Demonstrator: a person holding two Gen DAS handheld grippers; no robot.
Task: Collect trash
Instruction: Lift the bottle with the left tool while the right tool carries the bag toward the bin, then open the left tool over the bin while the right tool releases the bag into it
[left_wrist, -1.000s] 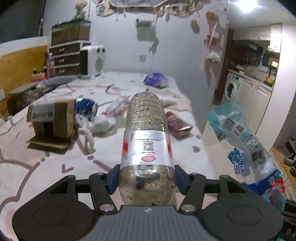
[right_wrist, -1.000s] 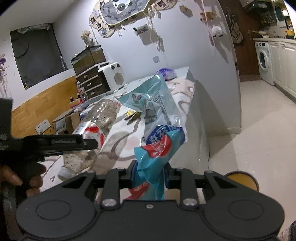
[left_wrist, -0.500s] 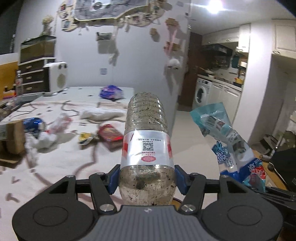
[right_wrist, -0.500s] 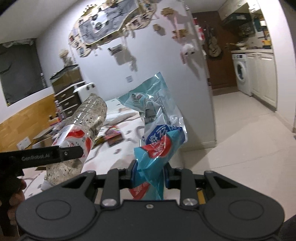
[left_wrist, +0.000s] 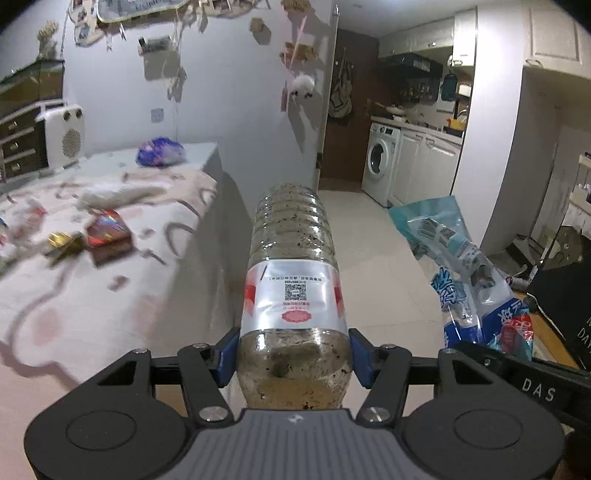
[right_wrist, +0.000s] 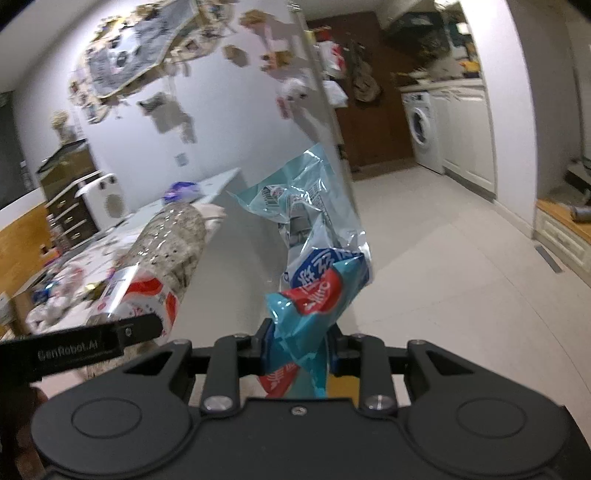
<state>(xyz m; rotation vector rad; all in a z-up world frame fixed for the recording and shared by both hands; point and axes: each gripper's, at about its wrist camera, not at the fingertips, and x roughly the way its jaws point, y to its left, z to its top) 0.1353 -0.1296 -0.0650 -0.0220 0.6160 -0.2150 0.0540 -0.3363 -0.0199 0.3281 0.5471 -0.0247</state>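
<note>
The left tool (left_wrist: 293, 360) is clamped on a dirty clear bottle (left_wrist: 293, 266), its blue pads pressing both sides just below the red-and-white label. The bottle points forward, out over the edge of the desk (left_wrist: 92, 295) and the tiled floor (left_wrist: 376, 258). The right tool (right_wrist: 297, 347) is clamped on a crumpled blue wrapper (right_wrist: 314, 258), which stands up from its pads and is also seen at the right of the left view. From the right view the bottle lies to the left, beside the wrapper but apart from it. More trash lies on the desk's patterned cloth: a red packet (left_wrist: 107, 236), a gold scrap (left_wrist: 62, 242) beside it, and a purple bag (left_wrist: 159, 152) near the far edge. A white heater (left_wrist: 62, 134) stands at the desk's back. A washer (left_wrist: 380, 162) stands in the kitchen beyond.
</note>
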